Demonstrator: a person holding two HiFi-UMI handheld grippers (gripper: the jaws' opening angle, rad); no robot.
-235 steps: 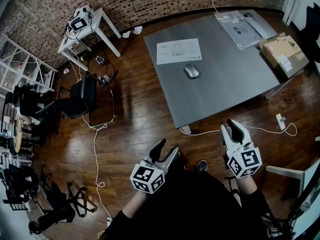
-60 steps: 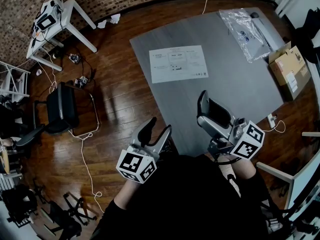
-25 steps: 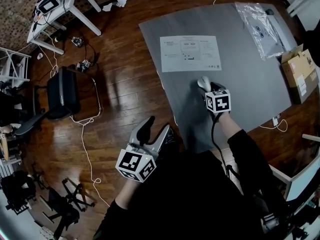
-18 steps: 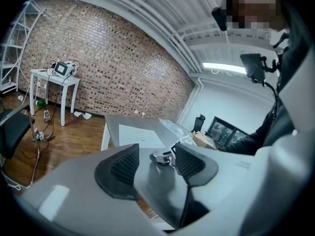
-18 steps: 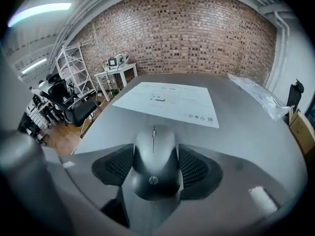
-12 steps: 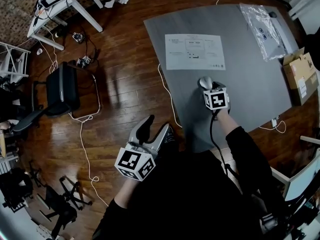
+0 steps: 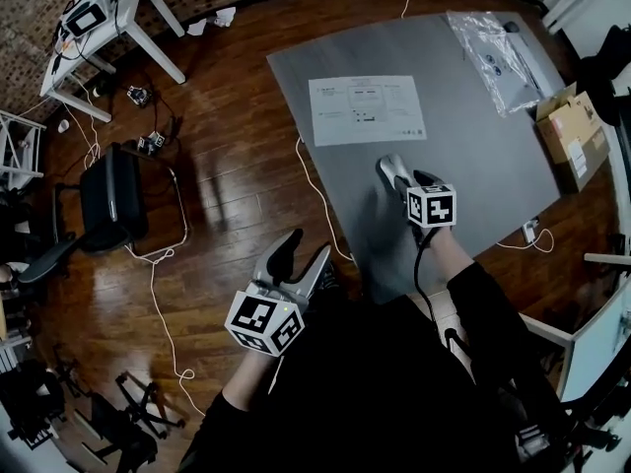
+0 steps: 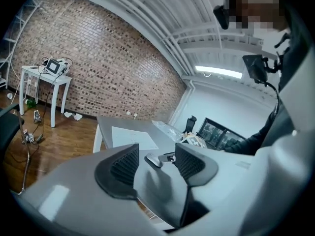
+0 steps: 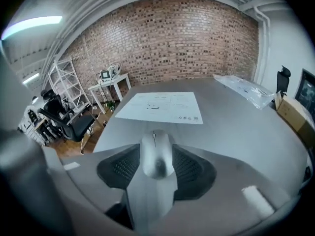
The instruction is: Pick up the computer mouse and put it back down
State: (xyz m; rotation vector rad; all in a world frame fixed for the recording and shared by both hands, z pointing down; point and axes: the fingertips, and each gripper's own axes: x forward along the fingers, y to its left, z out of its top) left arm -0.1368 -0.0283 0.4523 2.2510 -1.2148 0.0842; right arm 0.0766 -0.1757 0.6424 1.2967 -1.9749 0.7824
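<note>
The grey computer mouse (image 9: 156,154) lies lengthwise between the fingers of my right gripper (image 9: 156,167) over the near part of the grey table (image 7: 473,136). The jaws are closing, and both ribbed pads touch the mouse's sides. From the head view the mouse (image 7: 395,173) shows just ahead of the right gripper (image 7: 406,178) and its marker cube. My left gripper (image 7: 308,247) hangs over the wooden floor at the lower left, open and empty. Through the left gripper (image 8: 156,157) the mouse (image 8: 153,160) appears small and far off.
A printed sheet (image 7: 367,109) lies on the table beyond the mouse. At the table's far right are a plastic bag (image 7: 493,47) and a cardboard box (image 7: 572,131). An office chair (image 7: 113,195), a white side table (image 7: 99,28) and cables occupy the floor at left.
The right gripper's jaws have closed in on the mouse's sides, and gripper and mouse have shifted a little on the table. The left gripper has stayed where it was.
</note>
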